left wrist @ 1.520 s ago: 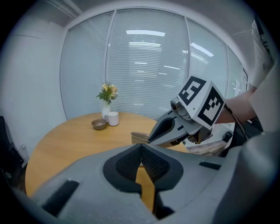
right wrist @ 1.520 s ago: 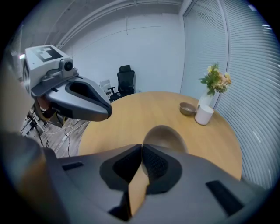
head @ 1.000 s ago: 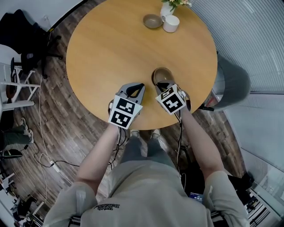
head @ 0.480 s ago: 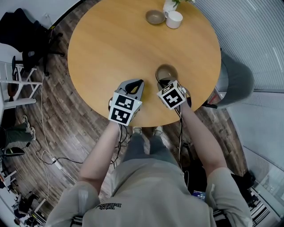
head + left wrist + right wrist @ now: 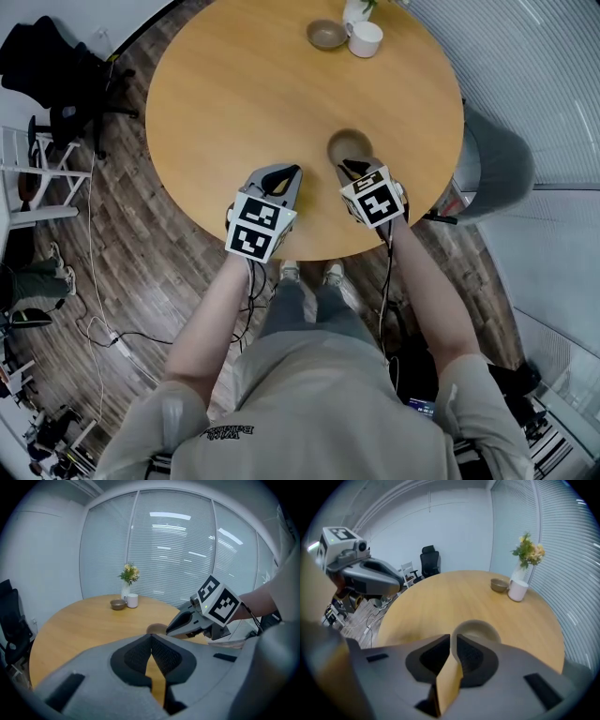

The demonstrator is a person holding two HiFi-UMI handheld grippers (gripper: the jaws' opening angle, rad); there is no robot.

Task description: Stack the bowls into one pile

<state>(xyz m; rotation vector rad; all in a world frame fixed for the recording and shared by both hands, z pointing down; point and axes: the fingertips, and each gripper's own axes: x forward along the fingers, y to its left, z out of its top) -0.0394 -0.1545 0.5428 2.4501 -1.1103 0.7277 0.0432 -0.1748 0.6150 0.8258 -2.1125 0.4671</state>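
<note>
We find the right gripper clamped on the rim of the near bowl, left gripper clenched empty, far bowl well apart

Light: we see a bright, even indoor wash from overhead, with no hard sun anywhere.
Glare: ceiling strips show as white bars across the blinds in the left gripper view.
Shadows: soft and faint on the table; the wood floor sits darker at the left of the head view.
Blur: in the right gripper view the bowl and the tabletop around it smear; the head view stays crisp.
Distortion: both gripper views bulge like a fisheye, the straight slats bow and the corners go black.
Focus: we find the grey foreground nearest each lens soft.
</note>
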